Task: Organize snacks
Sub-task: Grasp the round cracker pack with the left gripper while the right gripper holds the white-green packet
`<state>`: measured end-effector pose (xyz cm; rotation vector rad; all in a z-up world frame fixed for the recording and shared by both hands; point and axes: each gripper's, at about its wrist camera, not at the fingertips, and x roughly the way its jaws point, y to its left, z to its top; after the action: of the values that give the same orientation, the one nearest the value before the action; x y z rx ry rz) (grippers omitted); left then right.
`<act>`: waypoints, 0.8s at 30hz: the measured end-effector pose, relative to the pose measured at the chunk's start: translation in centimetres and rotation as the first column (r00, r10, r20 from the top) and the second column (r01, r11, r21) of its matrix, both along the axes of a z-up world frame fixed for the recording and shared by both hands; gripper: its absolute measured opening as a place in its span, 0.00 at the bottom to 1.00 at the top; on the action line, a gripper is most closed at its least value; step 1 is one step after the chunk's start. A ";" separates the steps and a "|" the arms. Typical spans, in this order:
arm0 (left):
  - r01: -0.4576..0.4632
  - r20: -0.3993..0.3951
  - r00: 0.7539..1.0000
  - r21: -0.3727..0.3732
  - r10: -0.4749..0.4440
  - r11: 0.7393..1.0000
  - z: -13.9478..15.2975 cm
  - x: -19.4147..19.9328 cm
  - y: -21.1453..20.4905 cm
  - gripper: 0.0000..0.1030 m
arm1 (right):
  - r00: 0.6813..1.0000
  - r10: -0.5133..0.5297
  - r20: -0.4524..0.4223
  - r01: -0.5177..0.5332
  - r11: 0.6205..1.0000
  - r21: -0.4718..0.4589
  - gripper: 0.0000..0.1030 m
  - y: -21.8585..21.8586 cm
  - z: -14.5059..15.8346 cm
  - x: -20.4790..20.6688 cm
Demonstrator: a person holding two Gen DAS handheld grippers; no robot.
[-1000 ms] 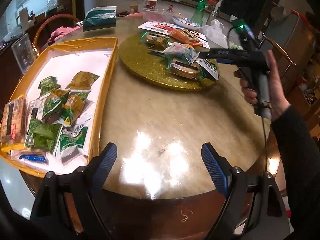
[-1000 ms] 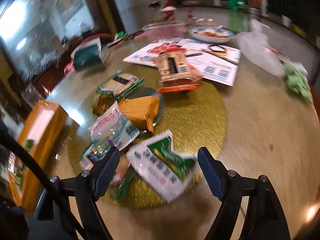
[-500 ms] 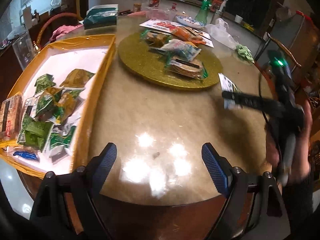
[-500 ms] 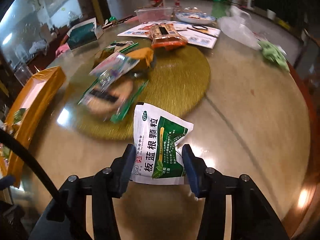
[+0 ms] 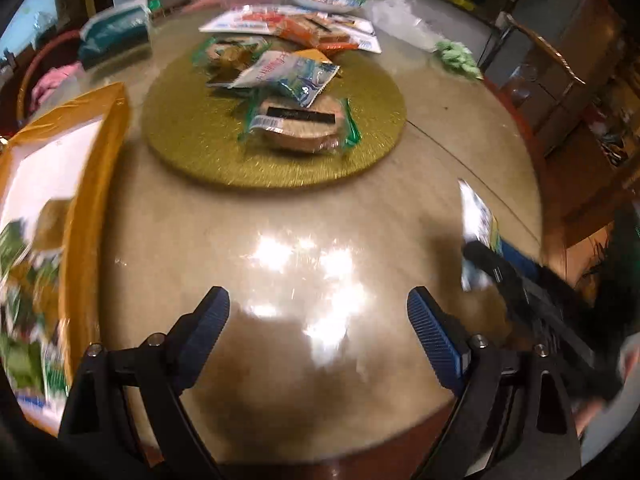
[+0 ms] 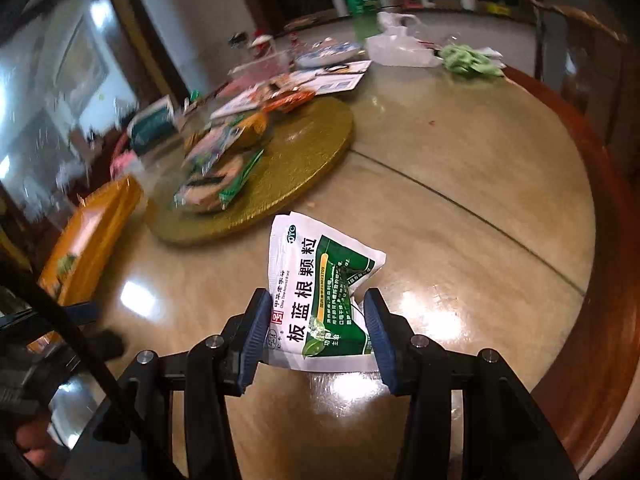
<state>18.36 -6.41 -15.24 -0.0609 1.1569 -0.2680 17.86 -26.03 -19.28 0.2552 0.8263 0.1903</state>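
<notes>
Round, glossy tan bench (image 5: 280, 248) with a dark red wooden rim, seen from both wrist views, ceiling light glaring off its top; large gold glittery turntable (image 5: 192, 148) resting on the bench toward its far side, heaped with wrapped snacks; orange-walled tray (image 5: 86, 216) with a white floor along the bench's left edge, holding blurred green and white packets (image 5: 20, 288); on the turntable, nearest, a round cake in a clear green-edged wrapper (image 5: 300, 128), behind it a white and blue snack bag (image 5: 288, 76), farther back an orange packet (image 5: 316, 38) beside printed leaflets (image 5: 248, 22); crumpled green cloth (image 6: 468, 60) and a clear plastic bag (image 6: 396, 50) at the bench's far edge.

Left tongs (image 5: 318, 320) spread wide above bare bench, nothing between the blue ribbed pads; right tongs (image 6: 314, 332) drawn narrow and clamped on a white and green sachet (image 6: 320, 292) with Chinese lettering, lifted just above the bench near its front right, apart from the turntable; same sachet visible edge-on at the right of the left wrist view, blurred.
</notes>
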 end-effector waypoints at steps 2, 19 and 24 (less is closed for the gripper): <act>0.017 -0.030 0.999 0.014 -0.016 1.000 -0.6 2.7 -0.8 0.88 | 1.000 -0.015 0.003 0.015 1.000 0.010 0.46 -0.1 0.0 -0.3; -0.001 0.037 0.999 0.206 -0.007 0.979 -2.5 15.2 -3.9 0.90 | 0.998 0.030 0.051 -0.035 0.994 0.103 0.44 -0.8 -0.1 -1.4; 0.008 0.094 0.995 0.240 -0.031 0.971 -2.1 13.6 -3.7 0.77 | 1.000 0.016 0.024 -0.018 0.996 0.090 0.44 -0.9 -0.4 -1.0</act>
<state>31.92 -10.16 -17.38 0.1745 1.0857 -0.1458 16.85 -26.92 -19.70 0.3309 0.7978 0.2464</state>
